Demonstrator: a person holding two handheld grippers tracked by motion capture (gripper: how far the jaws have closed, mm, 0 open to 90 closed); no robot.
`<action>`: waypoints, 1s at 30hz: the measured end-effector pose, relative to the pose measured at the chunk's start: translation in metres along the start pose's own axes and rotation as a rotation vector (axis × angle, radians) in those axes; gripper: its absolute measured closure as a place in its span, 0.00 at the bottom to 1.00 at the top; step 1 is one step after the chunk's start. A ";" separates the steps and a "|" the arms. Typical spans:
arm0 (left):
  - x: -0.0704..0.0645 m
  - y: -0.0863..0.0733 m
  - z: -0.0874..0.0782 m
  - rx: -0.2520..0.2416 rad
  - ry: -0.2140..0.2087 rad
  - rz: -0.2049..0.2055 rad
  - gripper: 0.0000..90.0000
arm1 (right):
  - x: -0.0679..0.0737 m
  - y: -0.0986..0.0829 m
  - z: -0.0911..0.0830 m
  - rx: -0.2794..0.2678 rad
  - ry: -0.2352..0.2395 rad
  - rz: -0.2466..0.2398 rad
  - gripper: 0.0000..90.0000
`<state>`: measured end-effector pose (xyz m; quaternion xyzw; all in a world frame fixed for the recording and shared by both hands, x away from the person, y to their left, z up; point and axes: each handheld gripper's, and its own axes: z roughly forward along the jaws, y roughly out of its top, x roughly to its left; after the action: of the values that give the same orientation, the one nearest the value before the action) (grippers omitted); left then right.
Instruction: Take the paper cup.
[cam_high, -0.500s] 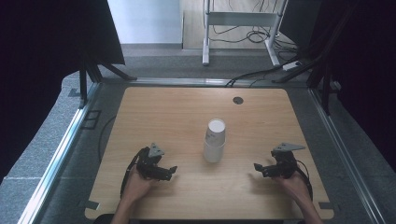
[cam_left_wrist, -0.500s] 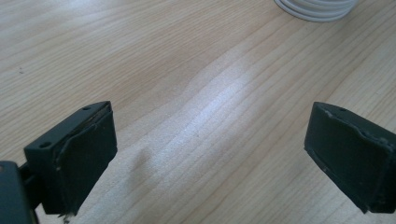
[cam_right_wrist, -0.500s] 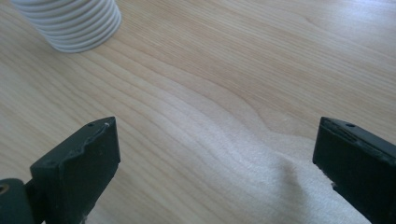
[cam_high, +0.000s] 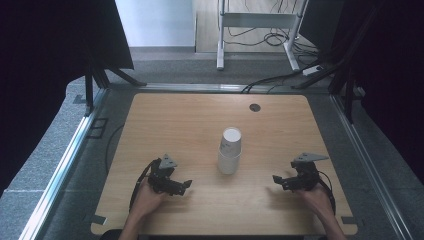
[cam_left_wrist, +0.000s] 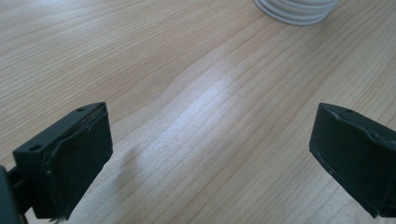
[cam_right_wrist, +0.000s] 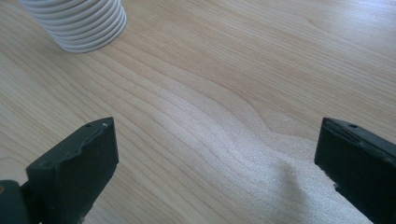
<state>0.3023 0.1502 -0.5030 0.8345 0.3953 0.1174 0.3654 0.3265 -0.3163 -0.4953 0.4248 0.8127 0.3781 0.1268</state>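
While both the left gripper (cam_high: 187, 184) and right gripper (cam_high: 276, 178) rest released on the surface (cam_high: 175, 125), the stack of cups (cam_high: 230, 150) stands untouched between them; all the work remains.

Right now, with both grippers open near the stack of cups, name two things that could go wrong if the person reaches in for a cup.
1. The stack of paper cups stands upside down, tall and tilted on the table; a sideways nudge from the left gripper could topple it.
2. The cups are tightly nested, rims packed close in the right gripper view; the right gripper might lift several at once, or drag the whole stack.
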 end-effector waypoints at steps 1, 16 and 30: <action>0.000 0.000 0.000 0.000 0.000 0.000 0.00 | 0.000 0.000 0.000 0.000 0.000 0.000 0.00; -0.003 0.002 -0.001 -0.018 -0.007 0.031 0.00 | 0.005 0.008 -0.005 -0.016 0.021 -0.044 0.00; -0.008 0.014 -0.005 0.011 0.011 0.014 0.00 | 0.010 0.020 -0.013 -0.006 0.038 -0.095 0.00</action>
<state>0.3030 0.1405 -0.4891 0.8387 0.3920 0.1224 0.3577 0.3259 -0.3081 -0.4712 0.3782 0.8330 0.3822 0.1302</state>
